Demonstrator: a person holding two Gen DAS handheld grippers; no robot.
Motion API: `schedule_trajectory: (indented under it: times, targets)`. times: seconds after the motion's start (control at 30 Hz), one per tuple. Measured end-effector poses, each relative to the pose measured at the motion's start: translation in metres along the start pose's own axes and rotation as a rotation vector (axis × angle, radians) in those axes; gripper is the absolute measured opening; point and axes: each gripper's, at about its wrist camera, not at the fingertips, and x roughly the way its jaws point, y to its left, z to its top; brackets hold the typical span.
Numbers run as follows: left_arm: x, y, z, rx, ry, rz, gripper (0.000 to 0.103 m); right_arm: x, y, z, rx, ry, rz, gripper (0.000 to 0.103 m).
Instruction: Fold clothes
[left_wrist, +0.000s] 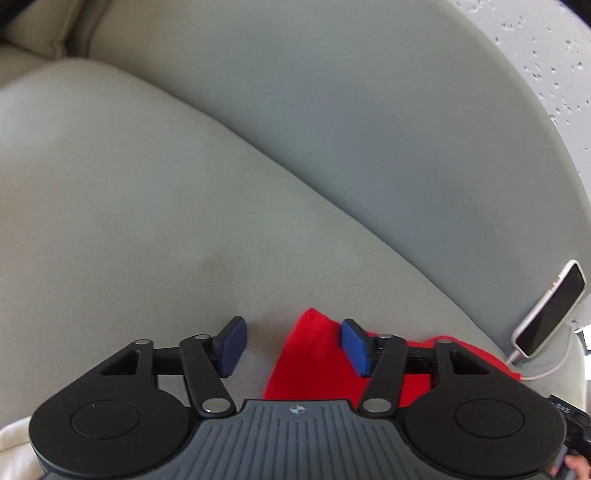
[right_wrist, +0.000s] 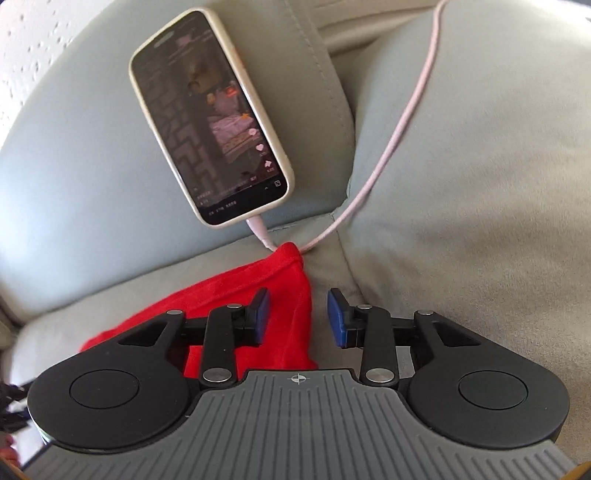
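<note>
Red cloth (right_wrist: 258, 295), flat on grey sofa (right_wrist: 480, 184)

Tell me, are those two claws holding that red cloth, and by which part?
Neither holds anything. The left gripper and right gripper both stand open above the red garment, pads clear of it, one over each of its corners.
</note>
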Motion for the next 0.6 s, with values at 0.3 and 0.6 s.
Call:
schedule_trajectory:
  times: [0.3, 0.6]
  targets:
    - [-0.023, -0.045, -0.009, 0.258, -0.244, -0.257, 0.006, -0.004, 0.003, -0.010, -0.035, -0.025, -0.011, 0.037]
    - [-0.013, -0.025, -0.022, 0.329, -0.160, 0.100, 0.035, -0.004, 0.004, -0.016, -0.040, -0.021, -0.005, 0.036]
